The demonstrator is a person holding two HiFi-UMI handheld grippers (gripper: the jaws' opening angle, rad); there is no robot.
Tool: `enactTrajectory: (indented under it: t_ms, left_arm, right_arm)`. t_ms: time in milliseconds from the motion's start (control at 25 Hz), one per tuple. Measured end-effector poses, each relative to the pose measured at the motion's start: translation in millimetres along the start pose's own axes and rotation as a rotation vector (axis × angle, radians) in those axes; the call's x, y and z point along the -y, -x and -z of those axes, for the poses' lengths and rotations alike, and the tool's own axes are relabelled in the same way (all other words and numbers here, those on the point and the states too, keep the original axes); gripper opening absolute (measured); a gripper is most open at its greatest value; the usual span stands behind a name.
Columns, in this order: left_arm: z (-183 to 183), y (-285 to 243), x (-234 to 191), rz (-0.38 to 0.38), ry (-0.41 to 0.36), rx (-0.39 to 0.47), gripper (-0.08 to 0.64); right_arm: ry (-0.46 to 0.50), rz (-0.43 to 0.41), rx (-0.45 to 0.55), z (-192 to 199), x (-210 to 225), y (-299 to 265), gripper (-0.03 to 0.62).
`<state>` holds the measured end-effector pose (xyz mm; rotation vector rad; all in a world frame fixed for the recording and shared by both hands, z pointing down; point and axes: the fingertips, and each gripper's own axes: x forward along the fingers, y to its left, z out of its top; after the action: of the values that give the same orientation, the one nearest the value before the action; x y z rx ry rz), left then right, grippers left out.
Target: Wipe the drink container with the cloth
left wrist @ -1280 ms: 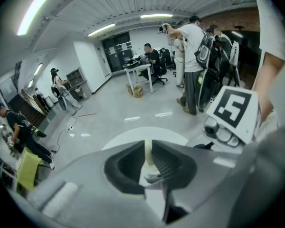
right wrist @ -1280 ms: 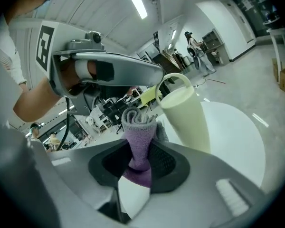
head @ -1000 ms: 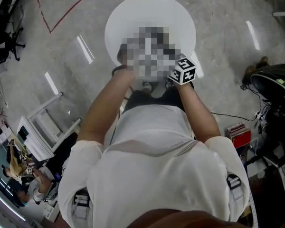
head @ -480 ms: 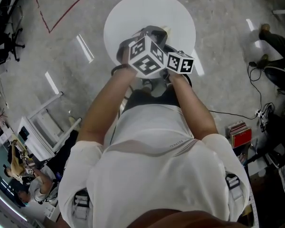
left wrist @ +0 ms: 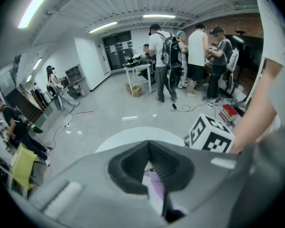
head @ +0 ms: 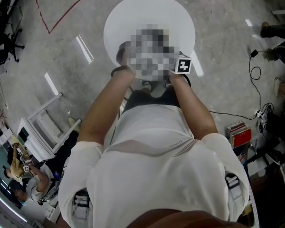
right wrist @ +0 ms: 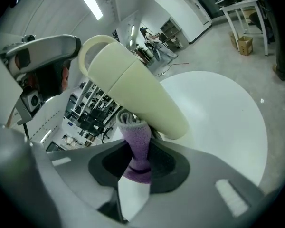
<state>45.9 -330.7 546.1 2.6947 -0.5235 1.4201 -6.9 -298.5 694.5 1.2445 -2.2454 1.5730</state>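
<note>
A pale cream drink container (right wrist: 133,89) with a loop at its top end hangs tilted above the round white table (right wrist: 218,113). My right gripper (right wrist: 137,139) is shut on a purple and grey cloth (right wrist: 135,151), whose rolled end presses against the container's underside. The left gripper's grey body (right wrist: 40,51) shows beside the container's loop. In the left gripper view my left gripper (left wrist: 149,148) has its jaws shut, with a pale and purple patch showing low in the gap. The head view hides both grippers under a mosaic, except the right marker cube (head: 183,65).
The table (head: 133,13) stands on a grey floor, and I am at its near edge. Several people (left wrist: 180,56) stand at the far side of the room by a small table. A stack of books (head: 240,134) and cables (head: 254,72) lie on the floor at right.
Both hands stay over the table's near edge and the right marker cube has shifted only slightly. A bystander's feet and gear on the floor at right have moved away.
</note>
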Motion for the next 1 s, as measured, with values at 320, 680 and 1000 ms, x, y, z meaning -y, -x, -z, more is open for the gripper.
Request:
enactTrajectory:
  t_ms: [320,680,1000]
  left_arm:
    - [-3.5,2.9,-8.9,-0.033,0.001,0.034,0.052]
    - [3.5,-14.8,-2.7,-0.018,0.005,-0.015,0.087]
    - [3.7,-18.0,-11.6,-0.006,0.023,-0.015,0.063]
  right_arm:
    - [0.053,-0.06,-0.009,2.3,-25.4,42.1,0.107]
    - [0.042,-0.084,0.035,-3.1,-33.4,78.9,0.107]
    - [-0.039,-0.038,0.277,-53.3,-7.3,132.0,0.107]
